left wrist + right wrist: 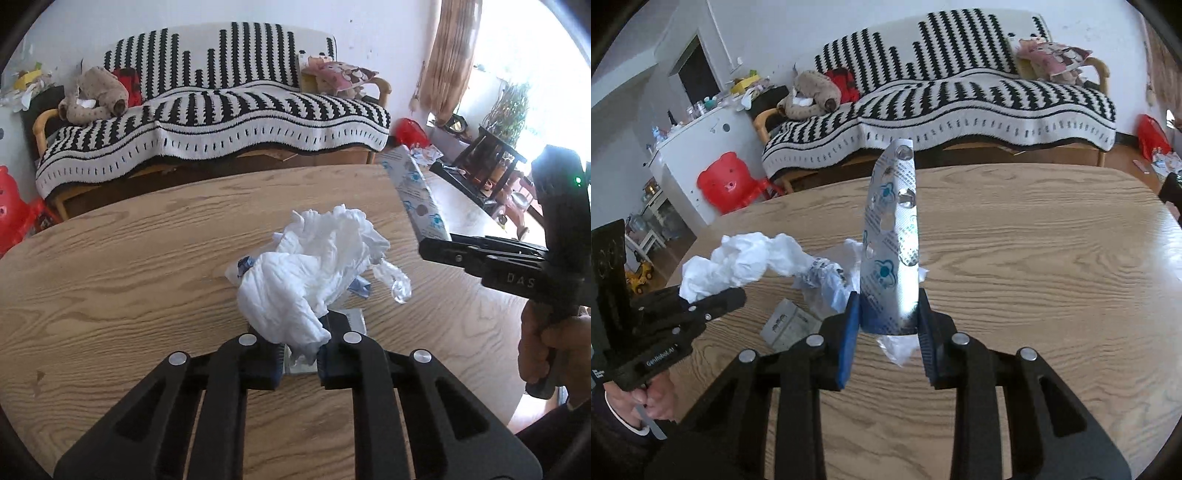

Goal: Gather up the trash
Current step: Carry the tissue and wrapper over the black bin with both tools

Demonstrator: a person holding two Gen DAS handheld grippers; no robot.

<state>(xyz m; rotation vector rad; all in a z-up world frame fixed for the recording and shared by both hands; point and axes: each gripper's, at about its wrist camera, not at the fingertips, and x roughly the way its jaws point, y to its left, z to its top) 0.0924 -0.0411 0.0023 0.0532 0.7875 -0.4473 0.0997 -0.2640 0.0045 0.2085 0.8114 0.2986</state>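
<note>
Left jaws: the left gripper (301,356) is closed narrowly on the lower end of a crumpled white tissue (314,273), which rises from between its pads.
Right jaws: the right gripper (888,325) is clamped on the lower end of a silver blister pack (892,236), which stands upright between its blue-faced pads.
Table: a wood-grain table (129,266) lies below both grippers.
Left wrist view only: the right gripper from the side, with the hand (550,350) on its handle, and the blister pack edge-on beyond the table's far corner; a curtain (448,55) and bright window at right.
Right wrist view only: the pack's printed face with its emptied pockets; a small grey box (790,326) and clear plastic wrapping (827,284) on the table beside the tissue; a red bear-shaped stool (727,181) by a white cabinet (698,162).
Both views: a sofa with a black-and-white striped cover (221,122) behind the table.
</note>
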